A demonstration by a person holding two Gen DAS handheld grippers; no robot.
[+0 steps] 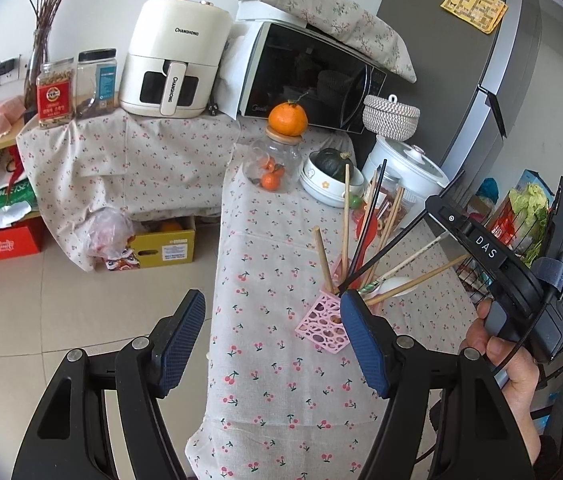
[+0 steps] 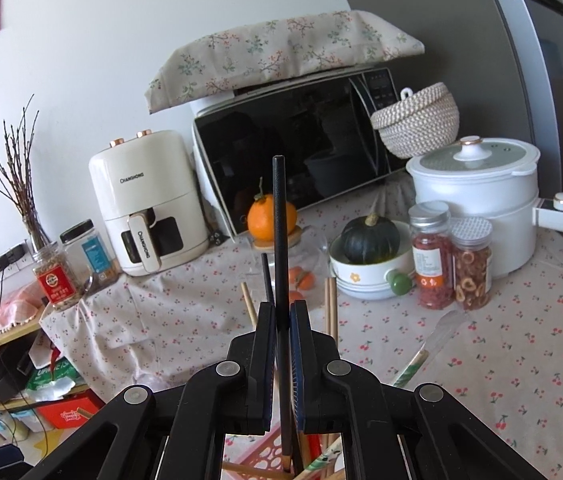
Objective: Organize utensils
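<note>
The right tongs (image 2: 281, 320) are clamped on a black chopstick (image 2: 279, 240) standing upright between their pads, its lower tip just inside the pink holder (image 1: 323, 322) directly below. The left tongs (image 1: 273, 340) gape wide and empty beside that holder on the counter (image 1: 281, 400) — best to lower the stick straight down before letting go.

White wall (image 2: 121, 40), tiled floor (image 1: 61, 300).
</note>
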